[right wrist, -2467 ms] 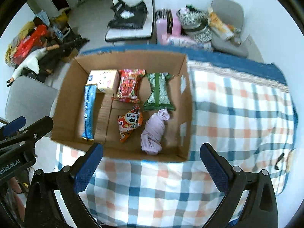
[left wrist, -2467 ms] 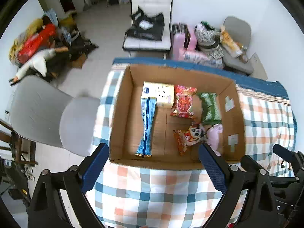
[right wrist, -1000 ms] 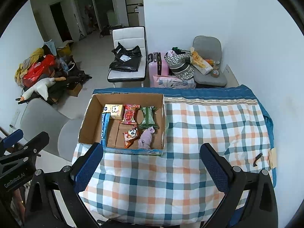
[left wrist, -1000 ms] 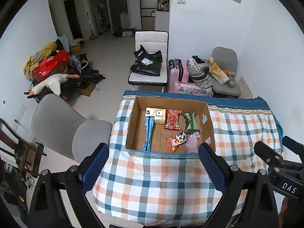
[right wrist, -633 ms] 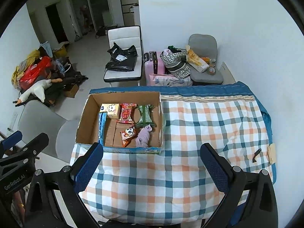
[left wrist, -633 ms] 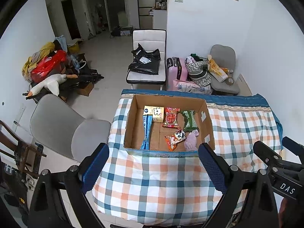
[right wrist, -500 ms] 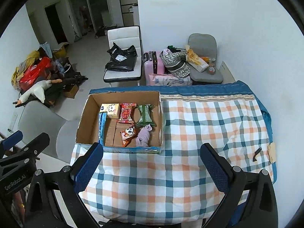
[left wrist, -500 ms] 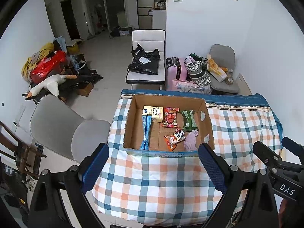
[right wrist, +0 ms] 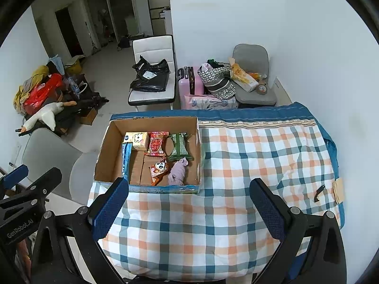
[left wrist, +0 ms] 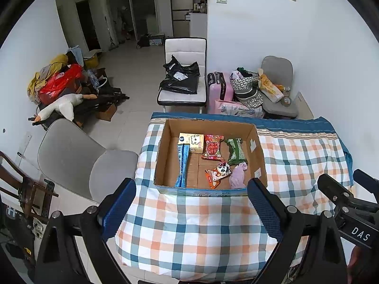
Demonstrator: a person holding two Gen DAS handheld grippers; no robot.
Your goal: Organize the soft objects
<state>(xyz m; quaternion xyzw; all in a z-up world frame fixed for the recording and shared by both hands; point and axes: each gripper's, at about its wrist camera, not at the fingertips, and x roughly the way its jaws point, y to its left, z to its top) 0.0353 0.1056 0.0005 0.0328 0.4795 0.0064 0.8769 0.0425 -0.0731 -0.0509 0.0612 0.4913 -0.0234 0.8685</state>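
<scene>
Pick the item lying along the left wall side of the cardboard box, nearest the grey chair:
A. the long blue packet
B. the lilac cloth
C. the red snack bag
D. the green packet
A: the long blue packet lies lengthwise at the left of the items in the cardboard box, while the lilac cloth sits toward the right wall.

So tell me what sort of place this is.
Probably a lived-in home: a checked cloth covers the table, a pink suitcase stands by the wall, and chairs hold bags beside a tiled floor.
</scene>
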